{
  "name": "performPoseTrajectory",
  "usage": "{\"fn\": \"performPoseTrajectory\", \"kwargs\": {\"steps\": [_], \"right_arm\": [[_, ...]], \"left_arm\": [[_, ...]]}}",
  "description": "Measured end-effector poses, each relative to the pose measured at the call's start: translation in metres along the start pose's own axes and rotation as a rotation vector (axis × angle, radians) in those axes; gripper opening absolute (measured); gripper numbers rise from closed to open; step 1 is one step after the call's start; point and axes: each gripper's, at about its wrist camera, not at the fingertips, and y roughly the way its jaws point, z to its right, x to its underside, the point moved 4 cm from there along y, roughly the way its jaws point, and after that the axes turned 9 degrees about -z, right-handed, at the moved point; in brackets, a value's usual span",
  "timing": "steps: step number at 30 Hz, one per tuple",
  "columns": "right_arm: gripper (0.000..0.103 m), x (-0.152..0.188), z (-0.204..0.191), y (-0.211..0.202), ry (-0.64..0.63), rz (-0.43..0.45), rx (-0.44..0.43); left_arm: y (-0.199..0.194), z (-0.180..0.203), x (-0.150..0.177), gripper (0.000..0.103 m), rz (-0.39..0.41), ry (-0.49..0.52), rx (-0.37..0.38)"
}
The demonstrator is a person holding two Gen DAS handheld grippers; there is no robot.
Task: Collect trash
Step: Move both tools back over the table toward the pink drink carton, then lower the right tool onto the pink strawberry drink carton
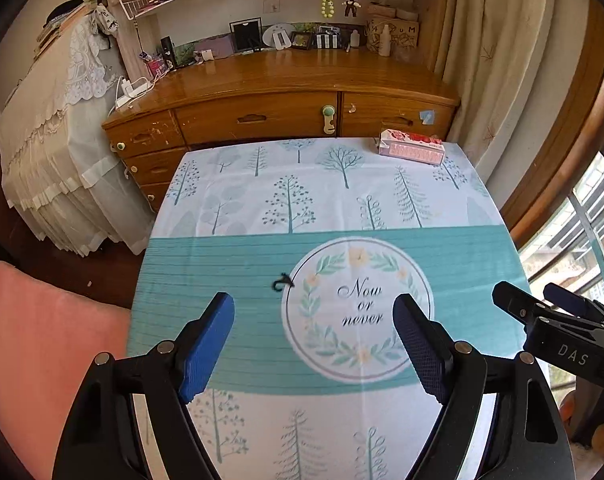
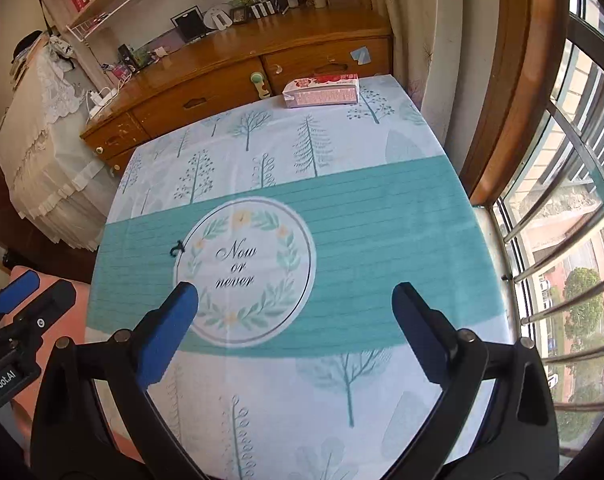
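Both the left gripper [image 1: 313,336] and right gripper [image 2: 296,320] hang spread, empty, over the desk [image 1: 238,248]; a black scrap [image 1: 282,281] lies between, tissue pack [image 1: 411,146] at the far edge

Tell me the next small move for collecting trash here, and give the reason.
Probably ease the left gripper forward and down toward the small black twisted scrap on the teal band of the tablecloth. It lies just ahead of the open fingers; nothing is held yet.
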Motion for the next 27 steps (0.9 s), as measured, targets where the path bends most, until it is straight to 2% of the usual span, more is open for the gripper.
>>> {"fn": "performPoseTrajectory", "kwargs": {"steps": [4,10,16,21,27], "right_arm": [[0.097,-0.064,0.034,0.032,-0.001,-0.014,-0.005],[0.096,-0.149,0.068,0.077,-0.031,-0.006,-0.004],[0.096,-0.229,0.064,0.124,-0.163,0.004,-0.007],[0.096,-0.284,0.052,0.173,-0.328,-0.008,0.035],[0.096,-0.325,0.030,0.219,-0.534,-0.022,0.077]], "left_arm": [[0.035,0.013,-0.057,0.084,-0.029,-0.007,-0.008],[0.084,0.017,-0.117,0.078,-0.070,-0.022,-0.028],[0.146,0.013,-0.139,0.066,-0.142,-0.030,-0.070],[0.193,0.001,-0.148,0.065,-0.181,-0.068,-0.090],[0.221,-0.023,-0.150,0.065,-0.210,-0.127,-0.100]]}}
